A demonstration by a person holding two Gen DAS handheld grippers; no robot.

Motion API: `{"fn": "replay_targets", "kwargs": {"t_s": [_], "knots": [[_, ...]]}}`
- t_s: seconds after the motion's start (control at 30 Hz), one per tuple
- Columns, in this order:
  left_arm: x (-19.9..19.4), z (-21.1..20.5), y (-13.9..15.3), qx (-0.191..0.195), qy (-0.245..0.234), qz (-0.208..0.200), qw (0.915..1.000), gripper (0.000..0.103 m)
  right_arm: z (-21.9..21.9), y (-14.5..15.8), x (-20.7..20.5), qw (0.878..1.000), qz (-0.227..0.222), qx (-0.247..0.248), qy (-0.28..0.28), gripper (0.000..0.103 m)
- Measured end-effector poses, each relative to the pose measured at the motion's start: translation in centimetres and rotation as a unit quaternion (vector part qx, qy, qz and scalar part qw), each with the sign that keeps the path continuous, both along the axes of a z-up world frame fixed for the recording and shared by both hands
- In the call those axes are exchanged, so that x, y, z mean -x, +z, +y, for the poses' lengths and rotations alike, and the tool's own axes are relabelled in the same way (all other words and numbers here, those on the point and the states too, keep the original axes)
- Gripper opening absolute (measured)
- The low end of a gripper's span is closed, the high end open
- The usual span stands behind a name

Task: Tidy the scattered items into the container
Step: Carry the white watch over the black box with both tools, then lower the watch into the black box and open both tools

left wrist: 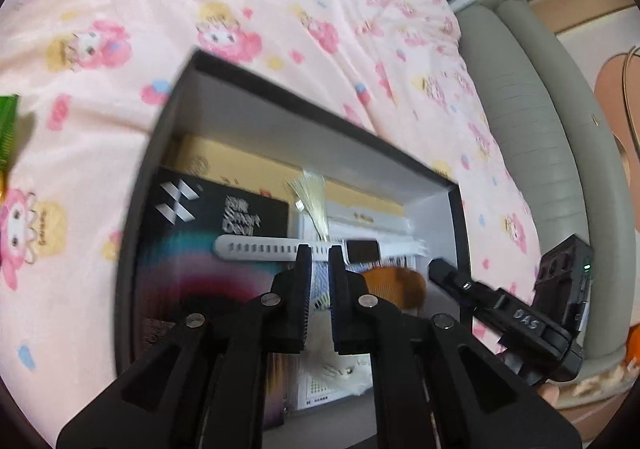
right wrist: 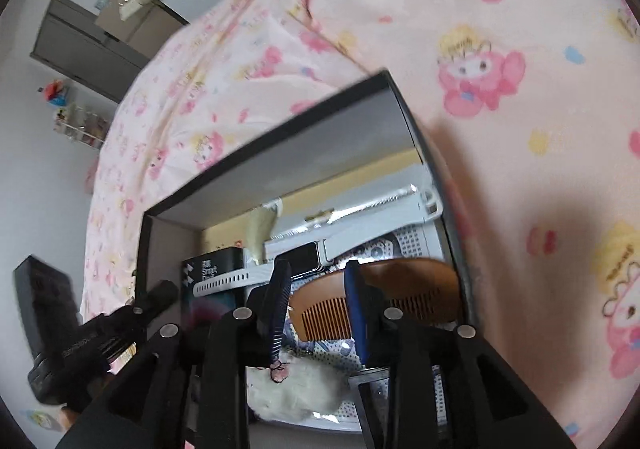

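The container (left wrist: 300, 129) is a dark-rimmed box with pale inner walls, lying open on the bed. Inside it lie a black "Smart Device" box (left wrist: 224, 217), a white-strapped watch (left wrist: 256, 249), a brown wooden comb (left wrist: 396, 281) and white packets. My left gripper (left wrist: 320, 265) hovers over the watch strap, shut, with nothing seen between its pads. My right gripper (right wrist: 316, 281) hangs over the same container (right wrist: 300, 153), open, and the comb (right wrist: 404, 281) lies below it in the box, clear of both pads. A white fluffy item (right wrist: 296, 389) lies under the right fingers. A green packet (left wrist: 8, 129) rests on the sheet at far left.
The pink cartoon-print bedsheet (left wrist: 280, 9) surrounds the box. A grey padded bed edge (left wrist: 520, 109) runs along the right, with dark clutter on the floor beyond. My right gripper (left wrist: 444, 273) shows beside the box's right wall. A grey cabinet (right wrist: 80, 45) stands against the wall.
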State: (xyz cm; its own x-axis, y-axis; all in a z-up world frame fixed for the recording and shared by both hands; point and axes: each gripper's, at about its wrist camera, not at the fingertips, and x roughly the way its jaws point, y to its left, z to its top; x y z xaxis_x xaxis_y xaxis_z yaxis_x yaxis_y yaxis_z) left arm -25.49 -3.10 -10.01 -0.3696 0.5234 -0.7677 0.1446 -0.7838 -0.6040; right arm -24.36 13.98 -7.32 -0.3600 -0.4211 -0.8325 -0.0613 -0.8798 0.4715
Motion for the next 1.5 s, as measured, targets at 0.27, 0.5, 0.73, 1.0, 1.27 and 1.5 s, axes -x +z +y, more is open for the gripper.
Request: {"fn": "replay_targets", "kwargs": {"t_s": [0.27, 0.5, 0.73, 1.0, 1.27, 1.5], "knots": [[1.1, 5.2, -1.7, 0.06, -0.099, -0.048, 0.992, 0.007, -3.0, 3.7, -1.6, 0.959, 0.122, -0.254, 0.039, 0.025], [3.2, 6.3, -2.7, 0.103, -0.097, -0.06, 0.9882, 0.007, -4.0, 0.0, 0.6, 0.967, 0.031, -0.214, 0.132, 0.026], [5.2, 5.7, -2.3, 0.067, -0.063, -0.057, 0.9941, 0.007, -5.1, -2.1, 5.4, 0.959, -0.008, -0.242, 0.149, 0.025], [3.4, 6.7, -2.8, 0.042, -0.115, -0.058, 0.9908, 0.007, -3.8, -0.8, 3.0, 0.969, -0.001, -0.174, 0.173, 0.026], [5.7, 7.1, -3.3, 0.041, -0.088, -0.055, 0.9938, 0.007, -3.3, -2.6, 5.6, 0.969, -0.026, -0.189, 0.157, 0.025], [5.7, 7.6, -3.3, 0.049, -0.118, -0.055, 0.9903, 0.011, -2.9, -0.4, 3.8, 0.974, 0.016, -0.18, 0.134, 0.026]]}}
